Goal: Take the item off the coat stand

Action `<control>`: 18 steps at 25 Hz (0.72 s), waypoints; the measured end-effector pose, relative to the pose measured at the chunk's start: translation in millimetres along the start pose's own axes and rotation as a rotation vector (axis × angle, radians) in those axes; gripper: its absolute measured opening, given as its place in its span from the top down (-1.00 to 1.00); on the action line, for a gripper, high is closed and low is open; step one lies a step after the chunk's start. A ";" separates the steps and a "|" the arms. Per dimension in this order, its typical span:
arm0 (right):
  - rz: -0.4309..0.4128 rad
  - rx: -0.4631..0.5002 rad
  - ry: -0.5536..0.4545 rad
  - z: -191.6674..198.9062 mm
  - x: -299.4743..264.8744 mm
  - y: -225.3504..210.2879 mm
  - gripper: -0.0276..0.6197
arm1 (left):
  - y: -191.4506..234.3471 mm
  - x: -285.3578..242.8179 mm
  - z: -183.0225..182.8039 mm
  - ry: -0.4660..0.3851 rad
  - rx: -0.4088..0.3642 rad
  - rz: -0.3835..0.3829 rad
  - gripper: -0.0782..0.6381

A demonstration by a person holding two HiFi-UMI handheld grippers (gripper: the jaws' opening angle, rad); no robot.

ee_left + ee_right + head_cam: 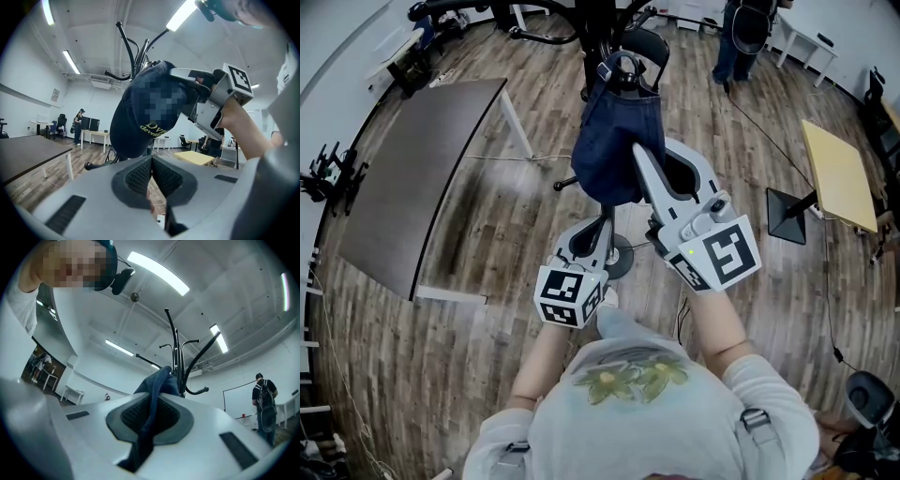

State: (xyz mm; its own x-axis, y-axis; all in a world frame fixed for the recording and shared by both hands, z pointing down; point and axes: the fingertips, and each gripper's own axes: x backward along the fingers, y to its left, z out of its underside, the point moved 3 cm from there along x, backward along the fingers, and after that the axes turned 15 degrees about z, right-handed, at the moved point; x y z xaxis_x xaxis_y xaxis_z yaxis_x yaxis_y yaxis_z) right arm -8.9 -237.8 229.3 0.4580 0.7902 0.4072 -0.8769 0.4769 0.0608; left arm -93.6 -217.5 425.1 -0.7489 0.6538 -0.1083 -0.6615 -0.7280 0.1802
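Status: grasp made, removal not yet done.

1. My right gripper [151, 414] has its fingers [135, 416] closed tight on a fold of the navy cloth bag [158, 379]. The cloth runs from between the pads up toward the hooks of the coat stand [178, 352].
2. The bag [614, 141] hangs against the coat stand [623, 255], on the side facing me, with its top loop up at the stand's head. I judge that the loop is still over a hook (the exact hook is hidden behind the cloth), so the item counts as not yet off.
3. My left gripper [151, 177] sits lower, near the stand's pole and below the bag. Its fingers [137, 176] are pressed together with nothing between them, so it takes no part in the hold.

Remaining, in my judgement:
- Raise the gripped cloth until the loop clears the hook tip.
- Draw the bag away from the coat stand, toward me.
- Watch for the loop snagging on a neighbouring hook, since several curved arms crowd the stand's top.
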 end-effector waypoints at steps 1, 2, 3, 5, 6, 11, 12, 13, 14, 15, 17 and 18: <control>-0.002 0.000 -0.003 -1.9 0.7 0.6 0.85 | 0.1 0.5 0.2 0.001 0.001 -0.001 0.74; -0.003 0.000 -0.006 -3.4 1.4 1.1 0.85 | 0.1 0.7 0.5 0.002 0.001 -0.001 0.74; -0.004 -0.001 -0.009 -4.4 2.1 1.3 0.85 | 0.1 0.7 1.0 0.004 0.000 -0.001 0.74; -0.006 -0.004 -0.012 -4.8 3.4 0.9 0.85 | 0.0 0.1 2.3 0.008 -0.001 0.000 0.74; -0.008 -0.006 -0.013 -4.7 4.0 0.4 0.85 | 0.0 -0.3 3.0 0.009 -0.001 0.000 0.74; -0.035 -0.005 -0.035 -7.8 8.1 0.9 0.85 | 0.2 -1.2 6.1 0.018 0.002 -0.003 0.74; -0.045 -0.004 -0.043 -9.2 9.1 2.1 0.85 | 0.2 -0.9 6.5 0.019 0.003 -0.004 0.74; -0.054 -0.002 -0.049 -10.6 10.0 3.4 0.85 | 0.2 -0.5 6.7 0.020 0.003 -0.005 0.74; -0.061 -0.001 -0.053 -11.8 11.0 4.5 0.85 | 0.0 0.1 6.9 0.020 0.003 -0.006 0.74; -0.065 -0.002 -0.056 -12.6 12.1 5.4 0.85 | -0.3 0.7 7.2 0.022 0.004 -0.008 0.74; -0.069 -0.006 -0.060 -13.3 14.8 6.2 0.85 | -1.0 1.8 8.2 0.024 0.004 -0.010 0.74; -0.072 -0.010 -0.064 -13.5 16.4 6.5 0.85 | -1.2 2.3 8.8 0.025 0.005 -0.011 0.74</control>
State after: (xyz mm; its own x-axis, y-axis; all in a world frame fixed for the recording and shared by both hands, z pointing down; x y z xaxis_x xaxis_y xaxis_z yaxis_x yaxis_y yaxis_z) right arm -5.1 -216.6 224.0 0.5091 0.7277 0.4596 -0.8404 0.5355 0.0830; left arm -94.2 -213.3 433.2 -0.7423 0.6563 -0.1351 -0.6696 -0.7197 0.1834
